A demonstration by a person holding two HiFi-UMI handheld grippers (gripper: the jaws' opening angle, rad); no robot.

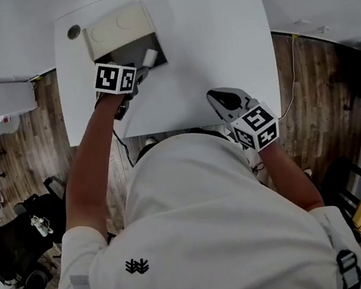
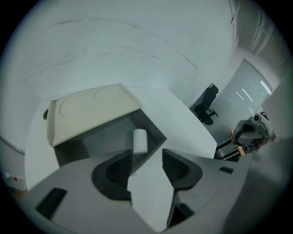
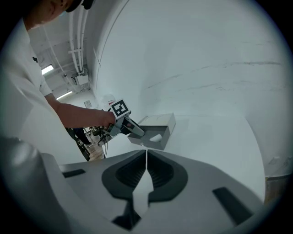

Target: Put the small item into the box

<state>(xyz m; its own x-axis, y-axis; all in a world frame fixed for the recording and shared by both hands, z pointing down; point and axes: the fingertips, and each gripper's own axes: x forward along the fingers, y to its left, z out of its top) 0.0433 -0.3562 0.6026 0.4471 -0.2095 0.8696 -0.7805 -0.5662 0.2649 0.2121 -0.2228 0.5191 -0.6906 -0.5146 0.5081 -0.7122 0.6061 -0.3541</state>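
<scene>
I am holding my left tongs [image 2: 147, 160] apart over the box [image 2: 103, 137], the white roll [image 2: 140, 140] lying inside; my right tongs [image 3: 146, 157] are sitting together, empty.

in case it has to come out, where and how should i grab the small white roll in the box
Grip the white roll across its round middle, coming straight down through the box's open top with the open left gripper above it. Walls and the raised lid block the sides. It seems close to one wall, so a jaw may fit tightly there.
</scene>
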